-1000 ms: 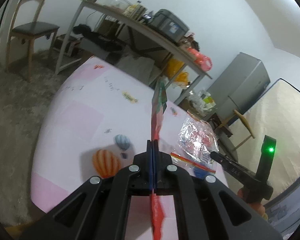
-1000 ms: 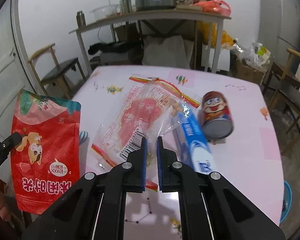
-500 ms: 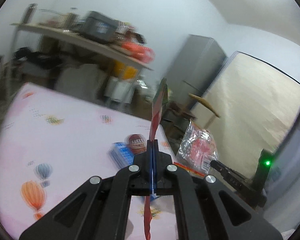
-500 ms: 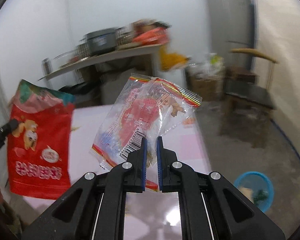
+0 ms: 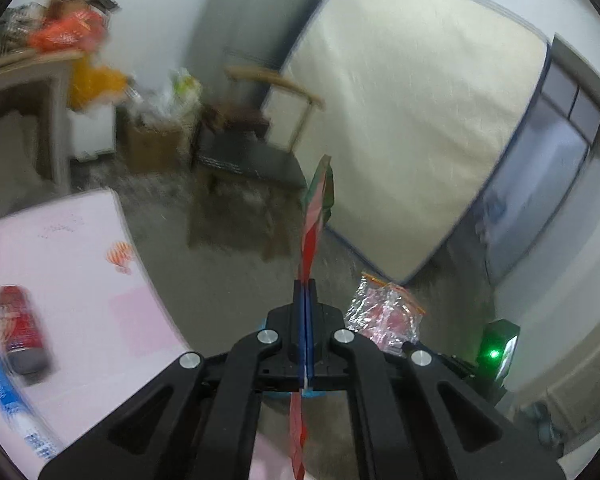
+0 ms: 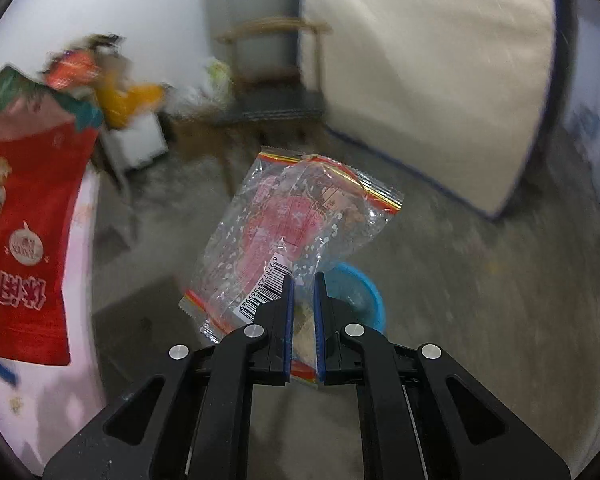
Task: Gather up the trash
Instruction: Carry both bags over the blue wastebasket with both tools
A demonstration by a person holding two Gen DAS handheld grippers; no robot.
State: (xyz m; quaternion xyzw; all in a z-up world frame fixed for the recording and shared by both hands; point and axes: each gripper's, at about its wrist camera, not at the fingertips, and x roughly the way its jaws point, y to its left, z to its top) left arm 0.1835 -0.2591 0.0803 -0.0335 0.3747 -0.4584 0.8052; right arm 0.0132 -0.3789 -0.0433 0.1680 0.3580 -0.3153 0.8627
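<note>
My left gripper [image 5: 306, 286] is shut on a red snack bag [image 5: 315, 216], seen edge-on in its own view and flat at the left of the right wrist view [image 6: 24, 216]. My right gripper [image 6: 303, 280] is shut on a clear plastic wrapper with red print [image 6: 296, 220], held in the air; it also shows in the left wrist view [image 5: 384, 316]. A blue basin [image 6: 356, 292] sits on the floor behind the wrapper. A red can [image 5: 20, 328] and a blue-white packet [image 5: 8, 404] lie on the pink table [image 5: 80, 280].
A wooden chair [image 5: 256, 136] stands ahead on the grey floor. A mattress [image 5: 412, 128] leans against the wall at the right. A cluttered side table [image 5: 32, 76] with bags and boxes stands at the left.
Both grippers have swung right, away from the pink table toward the floor, carrying the red bag and the clear wrapper. The blue basin has come into view under the right gripper.
</note>
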